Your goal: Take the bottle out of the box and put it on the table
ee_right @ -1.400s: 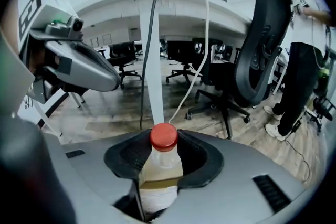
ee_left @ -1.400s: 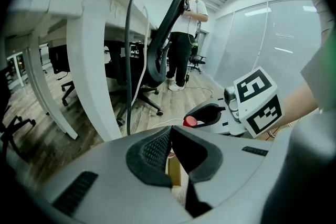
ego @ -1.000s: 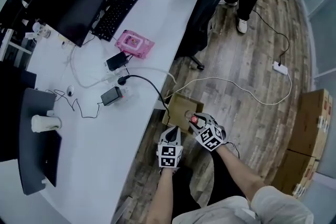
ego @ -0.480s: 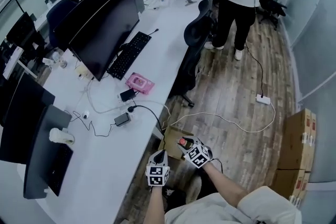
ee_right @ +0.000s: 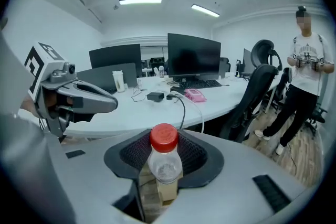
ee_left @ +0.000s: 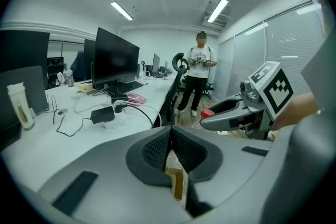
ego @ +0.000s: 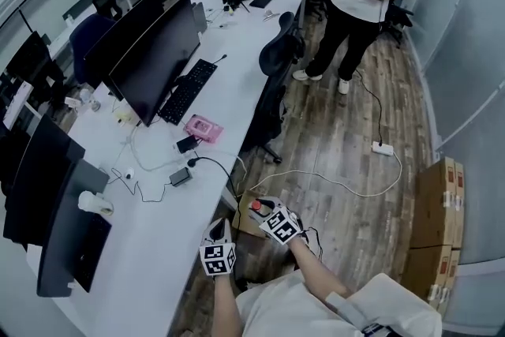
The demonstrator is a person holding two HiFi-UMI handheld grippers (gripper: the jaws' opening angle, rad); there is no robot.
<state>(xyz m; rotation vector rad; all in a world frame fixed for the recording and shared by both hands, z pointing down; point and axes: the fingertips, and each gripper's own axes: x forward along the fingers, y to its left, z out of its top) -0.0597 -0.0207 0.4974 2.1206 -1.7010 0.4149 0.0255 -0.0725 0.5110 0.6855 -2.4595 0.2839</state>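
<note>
Head view: the right gripper holds a clear, red-capped bottle above the cardboard box, just beside the white table edge, with open wood floor to the right. Left gripper view: the left gripper has its jaws together, empty. Right gripper view: jaws clamp the upright bottle's body

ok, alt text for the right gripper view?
The right gripper grips an upright clear bottle with a red cap. Behind it, a white desk with monitors; the left gripper shows at left, a person stands at right.
</note>
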